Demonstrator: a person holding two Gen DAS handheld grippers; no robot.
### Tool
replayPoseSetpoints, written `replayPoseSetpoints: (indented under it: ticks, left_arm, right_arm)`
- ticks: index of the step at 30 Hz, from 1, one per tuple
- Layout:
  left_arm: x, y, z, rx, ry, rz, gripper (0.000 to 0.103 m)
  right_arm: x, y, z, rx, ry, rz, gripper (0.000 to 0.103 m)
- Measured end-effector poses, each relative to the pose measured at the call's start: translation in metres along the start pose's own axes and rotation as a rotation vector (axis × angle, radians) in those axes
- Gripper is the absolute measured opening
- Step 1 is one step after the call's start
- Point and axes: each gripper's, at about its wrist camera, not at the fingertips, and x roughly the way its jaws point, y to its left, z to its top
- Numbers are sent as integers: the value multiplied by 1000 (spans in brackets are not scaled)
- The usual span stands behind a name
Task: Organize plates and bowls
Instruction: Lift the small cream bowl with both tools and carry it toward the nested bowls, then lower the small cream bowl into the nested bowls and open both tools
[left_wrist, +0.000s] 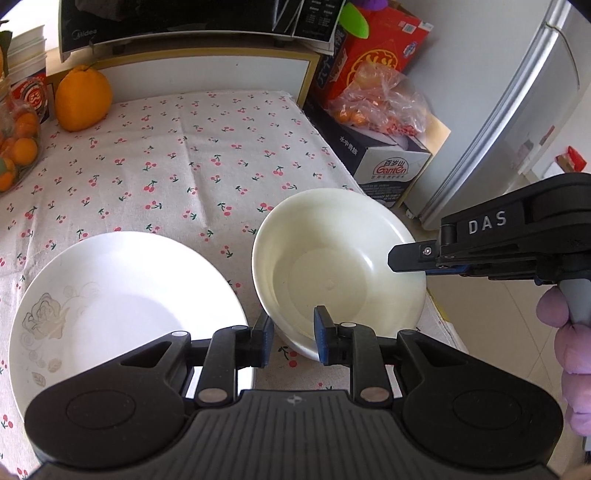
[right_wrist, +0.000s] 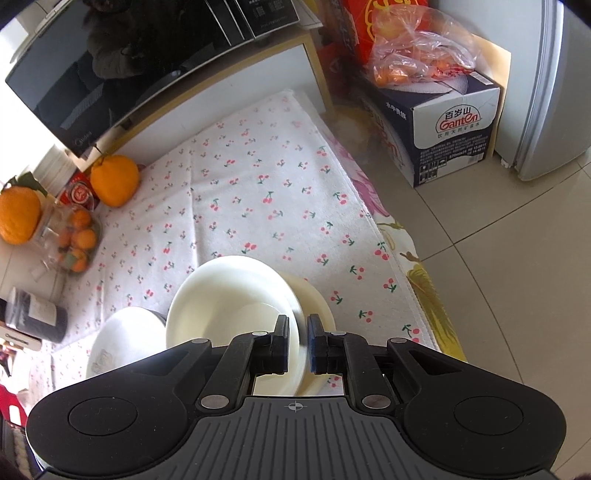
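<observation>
My right tool (right_wrist: 297, 343) pinches the right rim of the tilted cream bowl (left_wrist: 332, 254), which leans on a second bowl (right_wrist: 314, 295) near the bench's right edge. My left tool (left_wrist: 293, 341) straddles the bowl's near rim, narrowly parted, pads apparently not pressing. A rose-patterned plate (left_wrist: 110, 295) lies just left. The cherry-print cloth (left_wrist: 184, 155) beyond lies bare up to a large orange (left_wrist: 83, 98) at the far-left corner.

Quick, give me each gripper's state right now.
Left gripper: open, its fingers astride the near rim of the cream bowl, not pressing it.
Right gripper: shut on the cream bowl's rim, holding it tilted.
</observation>
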Motion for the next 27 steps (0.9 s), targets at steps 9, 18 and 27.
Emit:
replayPoseSetpoints:
  ticks: [9, 18, 27]
  left_arm:
    - [1, -7, -4, 82, -25, 20, 25]
    - [3, -12, -8, 133, -34, 29, 31]
    - [3, -15, -9, 165, -38, 45, 32]
  right_arm:
    - [4, -2, -1, -3, 8, -17, 13]
    - [5, -5, 1, -12, 2, -39, 13]
    - [5, -6, 1, -15, 4, -45, 13]
